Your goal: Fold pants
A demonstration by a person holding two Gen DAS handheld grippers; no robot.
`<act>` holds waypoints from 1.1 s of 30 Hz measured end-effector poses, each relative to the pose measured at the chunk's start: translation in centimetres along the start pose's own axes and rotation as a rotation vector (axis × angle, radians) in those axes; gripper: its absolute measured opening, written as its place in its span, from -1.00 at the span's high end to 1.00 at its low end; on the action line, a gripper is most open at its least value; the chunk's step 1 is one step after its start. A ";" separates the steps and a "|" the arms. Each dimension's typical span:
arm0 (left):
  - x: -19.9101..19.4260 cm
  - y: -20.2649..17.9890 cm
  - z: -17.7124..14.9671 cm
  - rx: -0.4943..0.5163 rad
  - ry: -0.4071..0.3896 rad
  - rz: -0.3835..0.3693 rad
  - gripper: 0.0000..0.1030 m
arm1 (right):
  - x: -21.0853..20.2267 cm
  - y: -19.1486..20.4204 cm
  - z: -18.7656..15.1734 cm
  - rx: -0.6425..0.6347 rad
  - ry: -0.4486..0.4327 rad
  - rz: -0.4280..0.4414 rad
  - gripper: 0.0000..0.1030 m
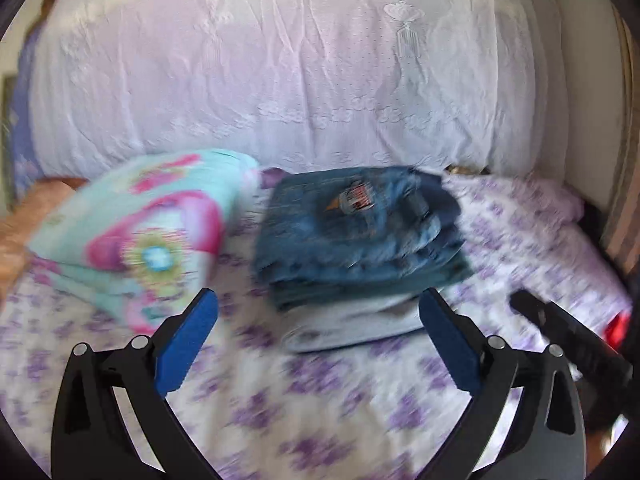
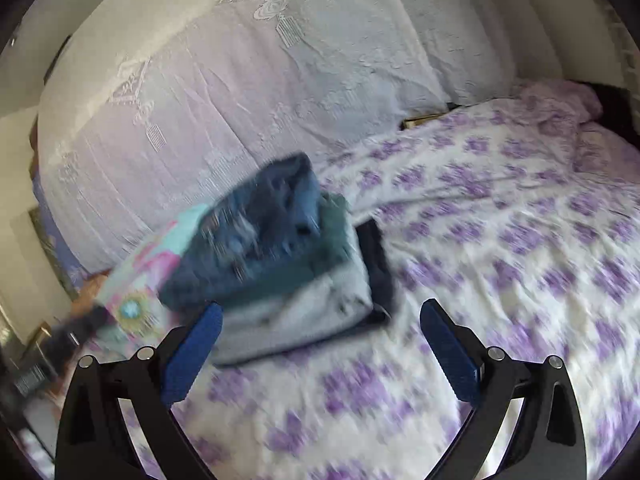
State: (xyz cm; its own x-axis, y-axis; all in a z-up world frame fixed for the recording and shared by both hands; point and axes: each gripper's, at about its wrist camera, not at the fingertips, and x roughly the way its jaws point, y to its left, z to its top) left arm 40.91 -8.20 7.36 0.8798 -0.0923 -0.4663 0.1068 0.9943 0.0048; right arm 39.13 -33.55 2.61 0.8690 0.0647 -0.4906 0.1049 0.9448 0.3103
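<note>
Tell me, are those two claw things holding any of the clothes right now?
No. The left gripper and the right gripper are both open with nothing between their fingers. The folded jeans lie on the stack, untouched.

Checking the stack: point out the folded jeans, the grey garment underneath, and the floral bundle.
folded jeans (image 1: 360, 232), left wrist view, top face
grey garment (image 1: 352, 324), left wrist view, front edge
floral bundle (image 1: 140, 232), left wrist view, top face

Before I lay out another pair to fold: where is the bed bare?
The floral sheet lies bare right of the folded stack, out to its rumpled far corner, and also in front, by both open tongs. Crowded: the stack sits close beside the colourful folded blanket, both near the lace-covered pillows.
</note>
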 end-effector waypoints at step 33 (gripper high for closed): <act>-5.1 3.2 0.9 -0.085 -0.057 0.032 -0.91 | -4.9 8.2 2.2 -0.330 -0.049 -0.080 -0.93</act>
State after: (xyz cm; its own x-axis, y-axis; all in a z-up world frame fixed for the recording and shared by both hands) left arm 37.24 -4.62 10.57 0.9074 -0.0606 -0.4158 0.0406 0.9976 -0.0567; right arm 36.79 -26.82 9.30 0.8876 -0.0214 -0.4601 0.0180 0.9998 -0.0117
